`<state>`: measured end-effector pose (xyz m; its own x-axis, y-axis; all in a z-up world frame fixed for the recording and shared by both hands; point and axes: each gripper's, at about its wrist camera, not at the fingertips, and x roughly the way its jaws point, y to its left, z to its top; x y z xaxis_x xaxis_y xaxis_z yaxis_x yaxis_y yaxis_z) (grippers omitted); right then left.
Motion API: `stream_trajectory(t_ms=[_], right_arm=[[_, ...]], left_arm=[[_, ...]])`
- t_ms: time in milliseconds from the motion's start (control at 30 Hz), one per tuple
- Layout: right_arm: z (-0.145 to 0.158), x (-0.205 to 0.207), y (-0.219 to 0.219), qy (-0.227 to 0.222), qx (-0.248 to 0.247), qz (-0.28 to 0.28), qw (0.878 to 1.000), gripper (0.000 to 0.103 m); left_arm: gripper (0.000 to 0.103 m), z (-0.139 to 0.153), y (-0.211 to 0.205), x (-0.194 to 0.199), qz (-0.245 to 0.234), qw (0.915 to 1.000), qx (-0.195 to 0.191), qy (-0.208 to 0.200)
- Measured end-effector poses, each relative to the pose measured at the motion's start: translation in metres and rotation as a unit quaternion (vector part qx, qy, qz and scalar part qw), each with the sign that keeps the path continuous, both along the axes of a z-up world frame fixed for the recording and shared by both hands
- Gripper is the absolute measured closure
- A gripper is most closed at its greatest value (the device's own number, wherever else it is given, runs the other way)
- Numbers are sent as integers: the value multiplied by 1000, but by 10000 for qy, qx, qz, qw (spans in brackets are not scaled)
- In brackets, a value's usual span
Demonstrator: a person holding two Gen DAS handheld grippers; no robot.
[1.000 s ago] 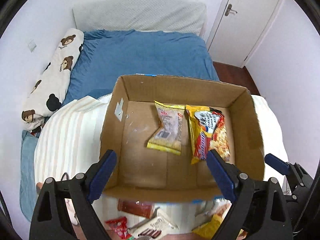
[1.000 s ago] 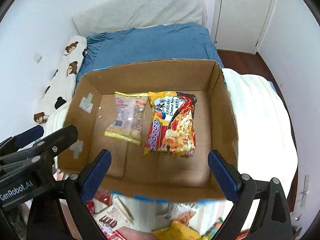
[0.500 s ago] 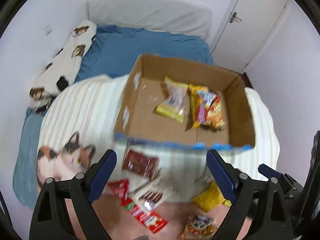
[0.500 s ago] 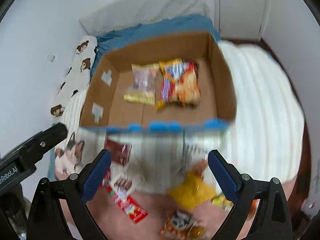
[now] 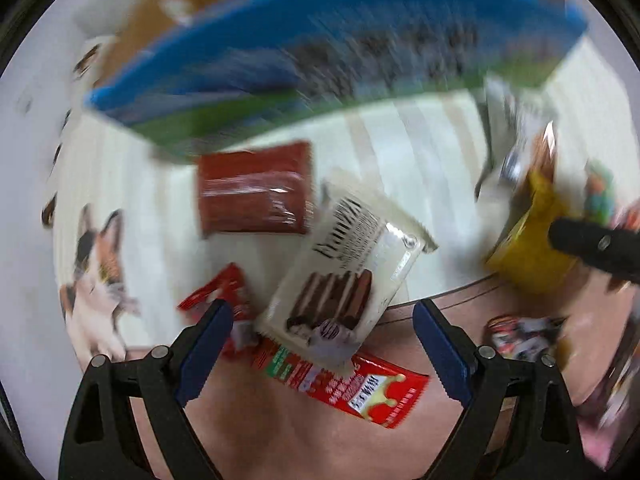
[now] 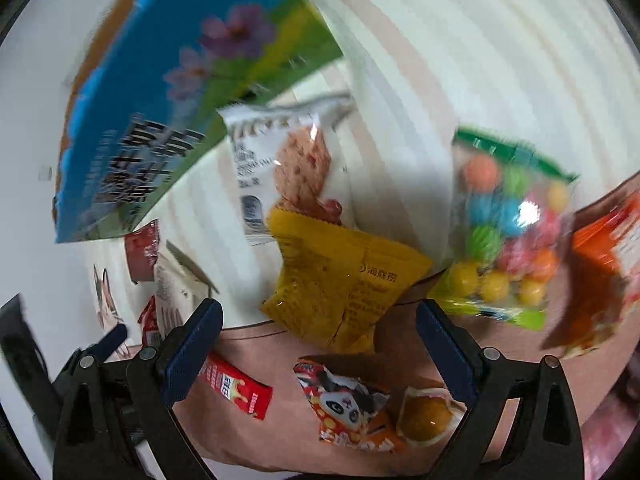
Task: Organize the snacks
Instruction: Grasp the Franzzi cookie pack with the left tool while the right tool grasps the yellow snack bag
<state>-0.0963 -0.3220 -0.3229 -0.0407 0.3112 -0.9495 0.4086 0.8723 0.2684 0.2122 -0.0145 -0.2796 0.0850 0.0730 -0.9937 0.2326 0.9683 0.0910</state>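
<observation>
While both views blur, the left claw gapes empty over a white wafer pack at lower centre, and the right claw, equally wide and empty, frames a yellow packet below the box.

A cream striped blanket with a cat print.

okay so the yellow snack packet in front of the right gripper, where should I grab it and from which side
Grip the yellow packet across its puffed middle, coming straight down from above with the right gripper, whose jaws are open around its near end. It lies flat with its upper edge over the white cookie packet, so a low side approach would likely snag that.
</observation>
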Motion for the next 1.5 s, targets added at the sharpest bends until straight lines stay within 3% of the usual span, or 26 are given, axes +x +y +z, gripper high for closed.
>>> stream_trajectory(t_ms=[133, 167, 200, 233, 333, 500, 533, 600, 633, 700, 733, 767, 900, 1000, 1200, 1300, 1500], right_arm=[[-13, 1, 6, -63, -120, 11, 9999, 6], [-15, 1, 8, -128, -253, 79, 9996, 15], [-16, 2, 10, -150, -347, 154, 9992, 22], [-18, 3, 14, -161, -457, 257, 9985, 41], [-18, 4, 23, -252, -616, 628, 9958, 56], [-20, 6, 47, -270, -757, 1704, 9821, 56], [-19, 8, 54, -292, -819, 1993, 9761, 56], [-21, 11, 78, -262, -1033, 2913, 9507, 56], [-20, 11, 82, -264, -1086, 3061, 9454, 55], [-18, 14, 91, -267, -1152, 3335, 9353, 39], [-16, 15, 90, -290, -1114, 3267, 9381, 19], [-13, 17, 86, -324, -981, 3061, 9464, 11], [-14, 14, 63, -119, -528, 2037, 9775, 11], [-24, 8, 51, 41, -405, 1580, 9866, 11], [-35, 2, 41, -62, -520, 1412, 9886, 12], [-37, 14, 66, -218, -866, 1569, 9836, 34], [-39, 8, 90, -472, -1132, 1900, 9741, 50]], left_arm=[[13, -23, -7, 12, -141, 9997, 41, 170], [27, -25, -5, 14, -14, 9998, -47, 200], [31, -28, 1, 17, 236, 9991, -175, 316], [31, -29, 8, 20, 542, 9968, -400, 429], [31, -30, 32, 19, 1476, 9822, -949, 665], [31, -36, 62, 6, 2497, 9529, -1472, 896], [31, -38, 66, 3, 2603, 9487, -1533, 932], [31, -43, 73, -1, 2744, 9417, -1663, 1014], [31, -45, 77, 4, 2759, 9403, -1696, 1043], [31, -47, 77, 10, 2646, 9426, -1708, 1109], [31, -48, 78, 10, 2551, 9459, -1678, 1093], [31, -49, 76, 10, 2450, 9497, -1623, 1081], [31, -47, 63, 12, 1979, 9666, -1287, 997], [30, -49, 53, 11, 1694, 9741, -1085, 1030], [34, -57, 36, 2, 1610, 9795, -859, 857], [39, -51, 40, -7, 1778, 9786, -795, 658], [40, -36, 45, -10, 2151, 9712, -863, 558]])
